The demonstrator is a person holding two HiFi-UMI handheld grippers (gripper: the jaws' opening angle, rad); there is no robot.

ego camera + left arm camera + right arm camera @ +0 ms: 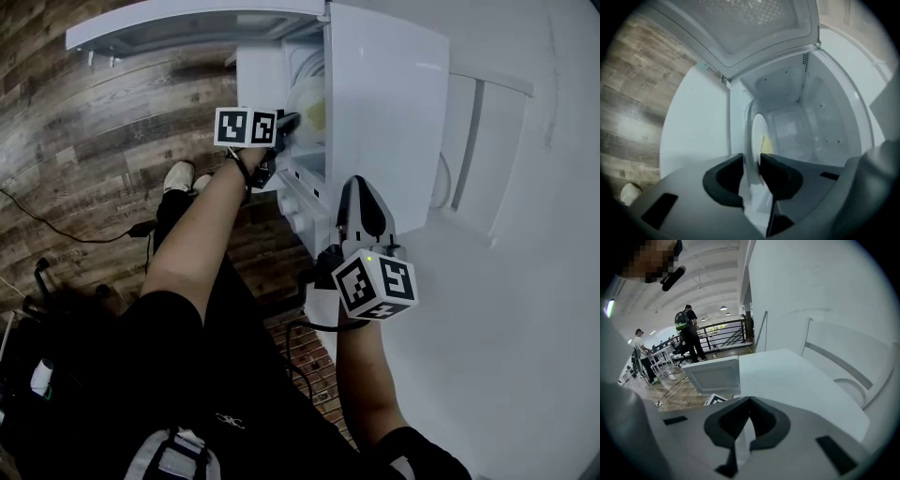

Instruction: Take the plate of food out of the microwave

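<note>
Now left tongs (751,160) clamped on plate (757,131) rim, right tongs (750,401) together, empty; edge grip, I risk tipping food (766,143).

You are facing a white microwave (384,103) standing over brown wood-grain floor (84,141). Its plate (757,129) is showing pale white, the food (766,144) yellow. Your left gripper (751,159) and right gripper (750,401) are showing grey bodies, black pads (724,180) and black-and-white square-patterned cubes (246,127).

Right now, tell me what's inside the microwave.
A plate with yellow food, its rim clamped by the left gripper. The plate shows nearly edge-on, so most of the food is hidden; the gripper covers the microwave's near part.
</note>
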